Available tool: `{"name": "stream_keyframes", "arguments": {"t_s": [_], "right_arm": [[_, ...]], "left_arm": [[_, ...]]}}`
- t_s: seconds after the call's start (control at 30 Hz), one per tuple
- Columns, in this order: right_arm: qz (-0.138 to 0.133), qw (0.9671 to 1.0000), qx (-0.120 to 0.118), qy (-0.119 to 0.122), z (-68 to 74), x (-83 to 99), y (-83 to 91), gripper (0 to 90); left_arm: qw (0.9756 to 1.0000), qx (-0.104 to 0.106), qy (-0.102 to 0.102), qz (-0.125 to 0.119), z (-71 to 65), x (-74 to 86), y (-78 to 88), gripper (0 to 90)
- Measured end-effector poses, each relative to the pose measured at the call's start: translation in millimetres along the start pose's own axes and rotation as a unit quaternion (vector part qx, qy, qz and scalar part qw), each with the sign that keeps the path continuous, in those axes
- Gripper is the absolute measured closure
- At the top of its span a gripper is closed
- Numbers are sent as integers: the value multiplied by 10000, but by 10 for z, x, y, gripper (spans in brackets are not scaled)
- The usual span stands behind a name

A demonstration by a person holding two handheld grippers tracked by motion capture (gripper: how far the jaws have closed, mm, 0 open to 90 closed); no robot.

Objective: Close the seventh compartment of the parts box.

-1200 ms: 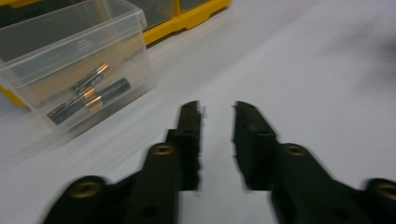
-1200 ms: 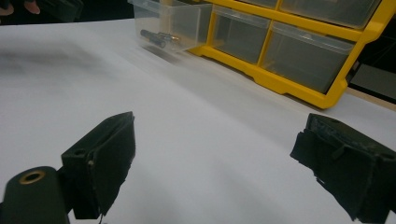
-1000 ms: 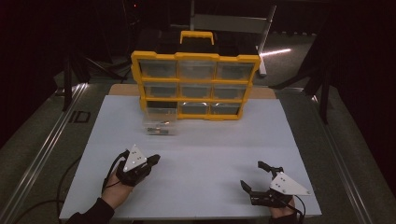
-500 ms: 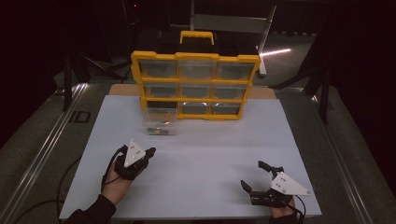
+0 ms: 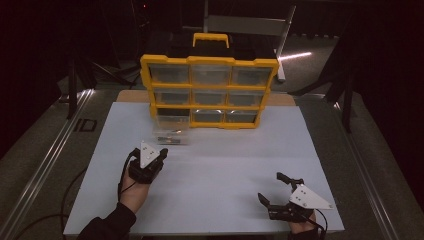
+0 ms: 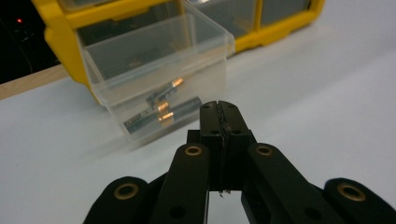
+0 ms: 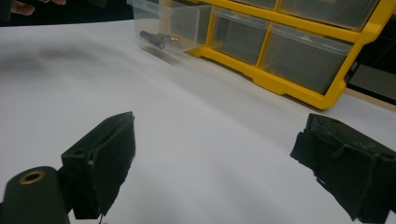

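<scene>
The left gripper, clenched empty, is edging toward the pulled-out clear plastic drawer of batteries, probably to push it in. The right gripper is resting released.

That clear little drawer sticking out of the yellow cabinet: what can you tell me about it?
The clear drawer looks like see-through plastic, open-topped and box-shaped. It is pulled well out of the bottom-left slot of the yellow cabinet, its front over the white tabletop. A few dark batteries with coppery ends lie loose inside. The shut left tongs sit just before it.

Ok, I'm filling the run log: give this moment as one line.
left gripper: shut, empty, near drawer | drawer: pulled out, batteries inside | right gripper: open, empty | organizer: upright
</scene>
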State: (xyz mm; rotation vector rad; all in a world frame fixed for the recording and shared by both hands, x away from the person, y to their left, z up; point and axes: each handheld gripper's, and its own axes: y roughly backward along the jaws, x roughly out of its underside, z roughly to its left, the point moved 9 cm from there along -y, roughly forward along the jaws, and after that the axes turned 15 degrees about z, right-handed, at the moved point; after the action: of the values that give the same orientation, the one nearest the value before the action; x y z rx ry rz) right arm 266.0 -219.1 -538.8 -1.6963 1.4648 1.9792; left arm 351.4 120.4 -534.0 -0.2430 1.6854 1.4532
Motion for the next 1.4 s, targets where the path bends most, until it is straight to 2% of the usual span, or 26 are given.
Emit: {"name": "stream_keyframes", "arguments": {"t_s": [0.17, 0.3, 0.37, 0.53, 0.63, 0.9, 1.07, 1.23, 1.4], "right_arm": [[10, 10000, 2, 9, 4, 2, -7, 104], [4, 10000, -10, 7, 5, 4, -14, 104], [1, 10000, 1, 9, 3, 3, -12, 104], [-15, 10000, 8, -3, -4, 4, -6, 104], [-23, 10000, 20, -3, -5, 3, -5, 104], [-32, 10000, 35, -26, -11, 3, 2, 104], [-31, 10000, 43, -25, -11, 2, 4, 104], [-38, 10000, 51, -27, -18, 3, 6, 104], [-33, 10000, 51, -23, -21, 6, 7, 104]], "left_arm": [[9997, -96, 183, -101, 29, -22, -45, 885], [9995, -223, 216, -48, 43, -24, -116, 884], [9992, -265, 304, 53, 65, -12, -177, 884], [9990, -317, 297, 46, 78, -3, -283, 885], [9984, -402, 394, 25, 107, 0, -336, 884], [9981, -477, 373, 107, 133, -3, -436, 884], [9978, -486, 420, 175, 124, -13, -521, 884], [9966, -624, 478, 235, 146, -28, -592, 884], [9964, -620, 501, 296, 130, -37, -647, 885]]}}
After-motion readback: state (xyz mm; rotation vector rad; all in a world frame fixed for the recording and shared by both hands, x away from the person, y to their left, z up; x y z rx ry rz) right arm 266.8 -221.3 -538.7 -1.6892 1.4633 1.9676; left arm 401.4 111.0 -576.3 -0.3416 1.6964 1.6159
